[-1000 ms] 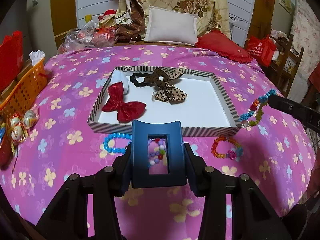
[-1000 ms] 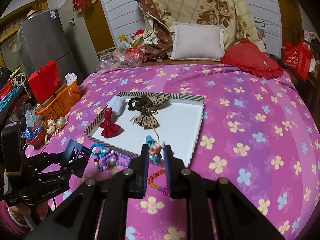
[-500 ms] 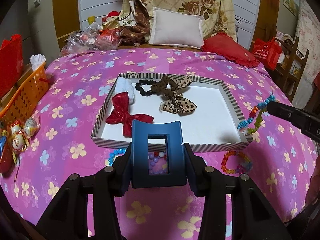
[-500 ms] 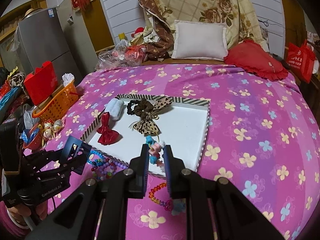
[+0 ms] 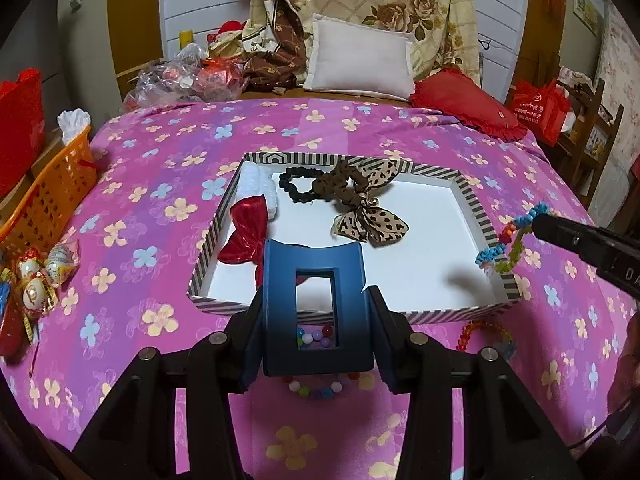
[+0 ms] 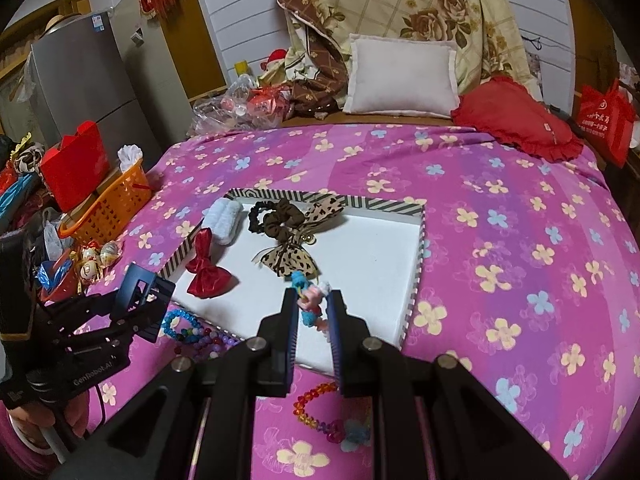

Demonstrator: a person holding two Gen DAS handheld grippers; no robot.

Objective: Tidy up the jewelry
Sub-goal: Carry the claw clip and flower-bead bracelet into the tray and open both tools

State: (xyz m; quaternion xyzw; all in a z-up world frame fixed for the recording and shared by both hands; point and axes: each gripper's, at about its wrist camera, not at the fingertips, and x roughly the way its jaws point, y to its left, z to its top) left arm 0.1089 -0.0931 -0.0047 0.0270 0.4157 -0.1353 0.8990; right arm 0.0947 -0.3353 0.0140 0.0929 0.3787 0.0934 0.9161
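A: Bracelet (image 6: 310, 306), the blue and pink one, is pinched in my right gripper (image 6: 313, 312), jaws nearly closed on it, hanging over the tray's (image 5: 472, 200) near right edge. I'd carry it inward past the striped wall before letting go.

B: And the left gripper (image 5: 316, 304)?

A: Closed on a blue clip (image 5: 317, 307), hovering at the tray's near wall. I see open white floor ahead of both; the bows (image 5: 370, 222) and scrunchie (image 5: 298, 188) crowd the far left. Loose beads (image 6: 192, 332) lie outside, nearest me.
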